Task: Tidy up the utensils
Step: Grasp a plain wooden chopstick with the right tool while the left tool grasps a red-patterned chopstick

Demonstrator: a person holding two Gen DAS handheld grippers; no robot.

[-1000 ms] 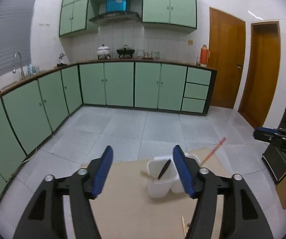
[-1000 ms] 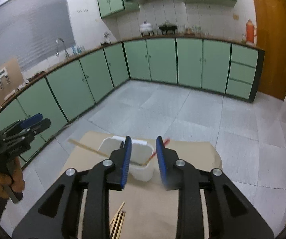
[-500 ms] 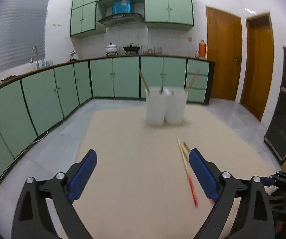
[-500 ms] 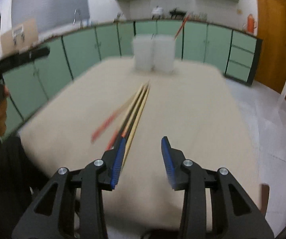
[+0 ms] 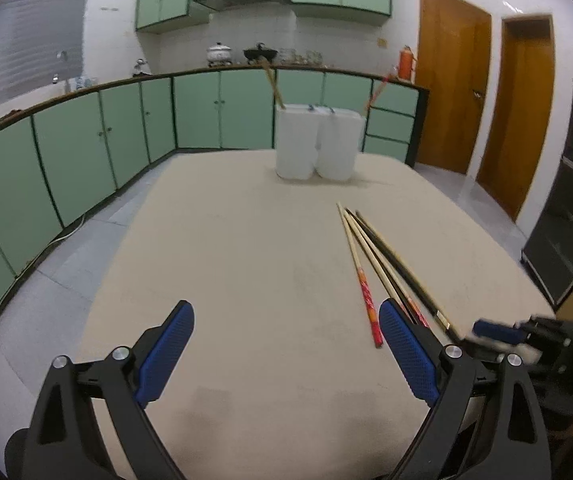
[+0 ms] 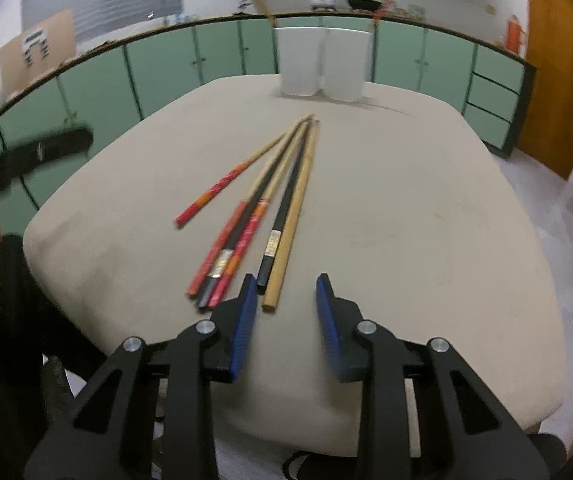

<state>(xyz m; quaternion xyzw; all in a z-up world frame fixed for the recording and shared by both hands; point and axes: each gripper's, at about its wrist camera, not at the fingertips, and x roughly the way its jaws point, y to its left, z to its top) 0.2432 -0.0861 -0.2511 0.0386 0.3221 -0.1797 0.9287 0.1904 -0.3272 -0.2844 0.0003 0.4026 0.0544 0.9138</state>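
Observation:
Several chopsticks [image 6: 270,200] lie fanned out on the beige table [image 6: 406,208]: red-handled, black and plain wooden ones; they also show in the left wrist view [image 5: 370,256]. Two white holders [image 5: 316,146] stand side by side at the table's far edge, each with a chopstick sticking out; they also show in the right wrist view [image 6: 320,62]. My left gripper [image 5: 286,336] is open and empty, low over the near table, left of the chopsticks. My right gripper [image 6: 284,304] is open and empty, just behind the chopsticks' near ends.
Green kitchen cabinets [image 5: 86,144] line the walls beyond the table, over a tiled floor [image 5: 38,288]. Wooden doors [image 5: 482,92] stand at the right. The right gripper shows at the left wrist view's right edge [image 5: 502,330].
Both grippers have dropped from high above the table to low over its near edge. The chopsticks and holders now lie ahead of them. The right jaws have opened a little wider.

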